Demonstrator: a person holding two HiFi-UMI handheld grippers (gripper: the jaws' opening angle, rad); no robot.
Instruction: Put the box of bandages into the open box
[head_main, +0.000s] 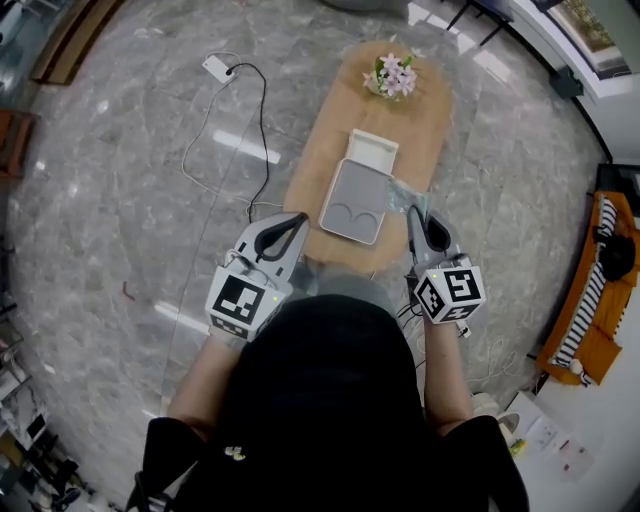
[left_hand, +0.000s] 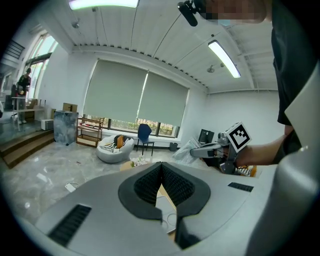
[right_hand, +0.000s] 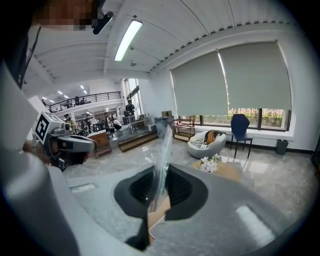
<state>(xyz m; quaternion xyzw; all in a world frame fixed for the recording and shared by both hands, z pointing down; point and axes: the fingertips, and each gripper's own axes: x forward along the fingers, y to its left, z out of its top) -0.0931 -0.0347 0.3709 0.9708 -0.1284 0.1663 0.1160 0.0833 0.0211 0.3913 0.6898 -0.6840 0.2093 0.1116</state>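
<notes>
Right gripper view first: how does the claw stand?

The right gripper (right_hand: 162, 172) has its jaws closed on a thin sheet of clear plastic (right_hand: 163, 145), which stands up on edge between the ribbed black pads (glossy, see-through, slightly creased).

Is that the box of bandages?

I cannot tell. In the head view the plastic shows as a pale, faintly green patch at the gripper's tip, just beside the right edge of the open box (head_main: 345, 200). Whether the two touch is unclear.

And the other claw?

In the left gripper view the left gripper (left_hand: 161, 167) has its dark ridged pads pressed together with nothing between them. It hangs over the near left end of the table (head_main: 330, 120), well apart from the plastic.

Describe the box.

It is flat and rectangular with rounded corners, matte grey inside with two curved outlines. Its white lid (head_main: 373, 150) is folded back toward the far end.

What about the rest?

The table is a long oval of light brown wood. A small bunch of pink and white flowers (head_main: 392, 76) sits at its far end. The floor is polished grey marble, and a black cable (head_main: 262, 110) trails across it.
</notes>
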